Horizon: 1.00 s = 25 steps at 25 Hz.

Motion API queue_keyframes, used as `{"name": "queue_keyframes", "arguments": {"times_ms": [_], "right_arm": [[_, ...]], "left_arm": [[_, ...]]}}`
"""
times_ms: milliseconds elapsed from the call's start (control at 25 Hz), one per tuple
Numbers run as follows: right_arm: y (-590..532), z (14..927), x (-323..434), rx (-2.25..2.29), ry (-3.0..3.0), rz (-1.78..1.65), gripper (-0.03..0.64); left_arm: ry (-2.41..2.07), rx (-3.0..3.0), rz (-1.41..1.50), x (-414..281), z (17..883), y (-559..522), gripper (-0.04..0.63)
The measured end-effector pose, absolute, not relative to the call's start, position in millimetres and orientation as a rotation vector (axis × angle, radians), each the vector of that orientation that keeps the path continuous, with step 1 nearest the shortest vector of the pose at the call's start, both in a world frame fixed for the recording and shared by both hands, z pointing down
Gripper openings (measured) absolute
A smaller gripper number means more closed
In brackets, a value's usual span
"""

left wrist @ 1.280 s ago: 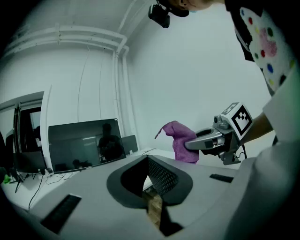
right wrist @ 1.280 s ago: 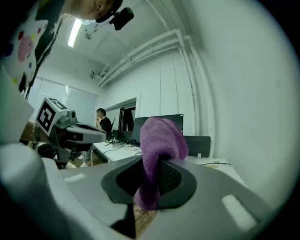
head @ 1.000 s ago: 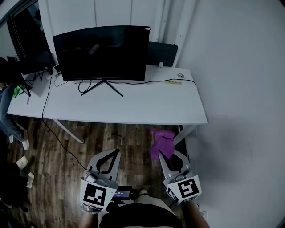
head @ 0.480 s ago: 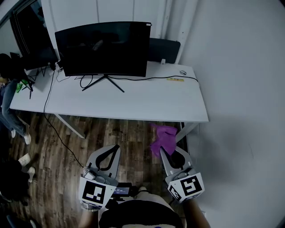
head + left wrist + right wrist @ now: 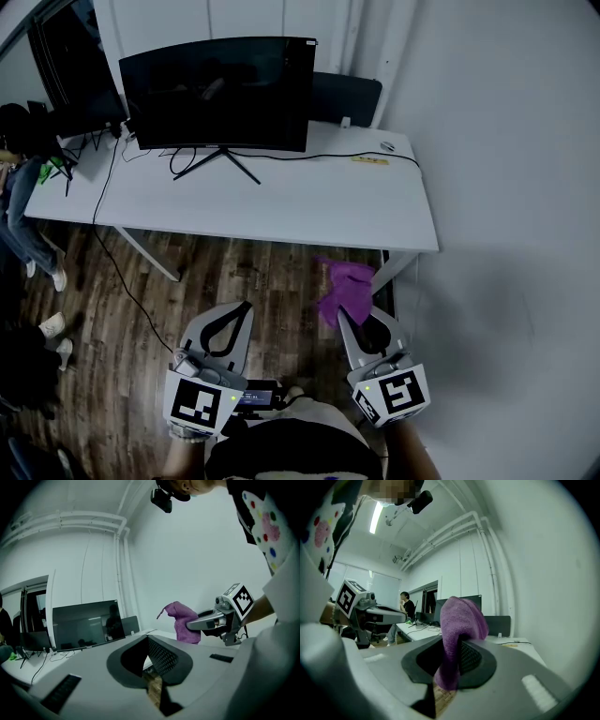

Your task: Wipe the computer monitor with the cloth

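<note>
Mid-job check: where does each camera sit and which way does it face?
Head view: on the person's head, down at desk, monitor; left gripper, right gripper low.
Left gripper view: along its shut jaws toward the monitor; right gripper beside.
Right gripper view: along jaws clamping the cloth; left gripper beside.
All share monitor, cloth.

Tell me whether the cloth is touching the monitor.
Apart. In the head view the cloth, shut in the right tongs, hangs over the floor short of the desk; the monitor stands at its far side.
</note>
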State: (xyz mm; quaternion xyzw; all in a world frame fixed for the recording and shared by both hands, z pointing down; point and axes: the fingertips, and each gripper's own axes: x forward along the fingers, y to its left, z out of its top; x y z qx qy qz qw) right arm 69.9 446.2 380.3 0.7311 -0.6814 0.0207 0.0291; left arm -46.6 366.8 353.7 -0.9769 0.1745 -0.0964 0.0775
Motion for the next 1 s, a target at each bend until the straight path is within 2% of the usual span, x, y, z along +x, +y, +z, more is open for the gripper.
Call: {"name": "queue_keyframes", "arguments": {"times_ms": [440, 1000], "right_arm": [[433, 392, 81, 2.238, -2.133, 0.088, 0.067], [336, 399, 111, 2.271, -2.034, 0.105, 0.067]], "left_arm": [[0.605, -2.916, -0.293, -50, 364, 359, 0.005], [0.488, -2.920, -0.294, -11, 376, 253, 0.005]]}}
